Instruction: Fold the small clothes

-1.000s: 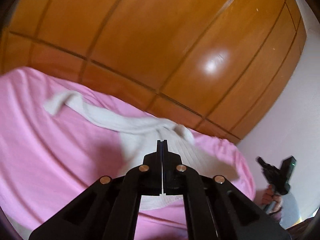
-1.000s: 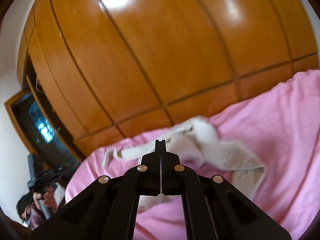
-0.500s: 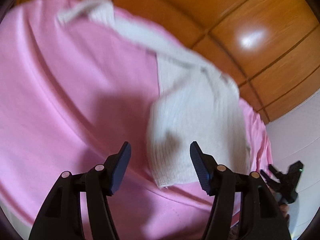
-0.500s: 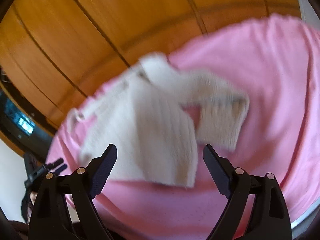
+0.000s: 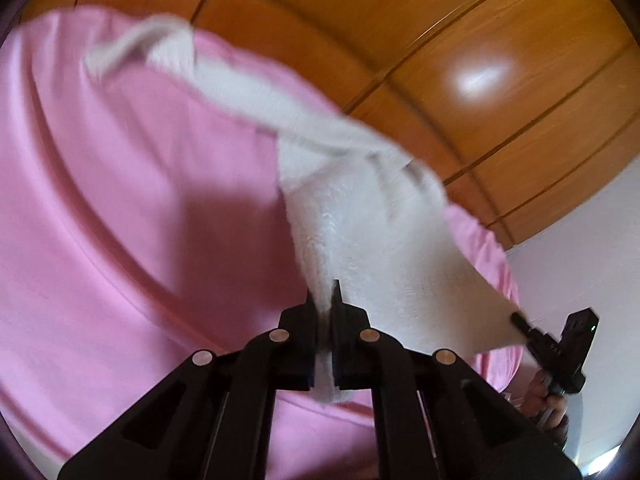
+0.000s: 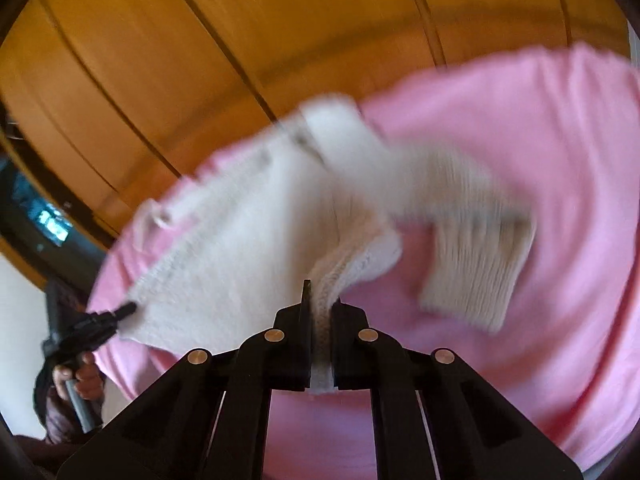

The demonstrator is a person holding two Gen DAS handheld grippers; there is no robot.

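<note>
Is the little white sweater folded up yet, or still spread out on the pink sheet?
Still spread out. The white sweater lies open on the pink sheet, one sleeve stretched away, both grippers pinching its near edge.

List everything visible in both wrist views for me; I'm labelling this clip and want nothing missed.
Cream knitted small sweater: one, cream-white, spread on the pink sheet, its near hem pinched at two corners, one sleeve trailing away.
Pink bed sheet: one, pink, covering the surface under the sweater.
Glossy wooden wardrobe panels: several, orange-brown, behind the bed.
White wall: one, white, beside the wardrobe.
Dark screen: one, with bluish reflection, at the left edge of the right wrist view.
Left gripper: one, black, shut on the sweater's hem.
Right gripper: one, black, shut on the hem's other corner.
</note>
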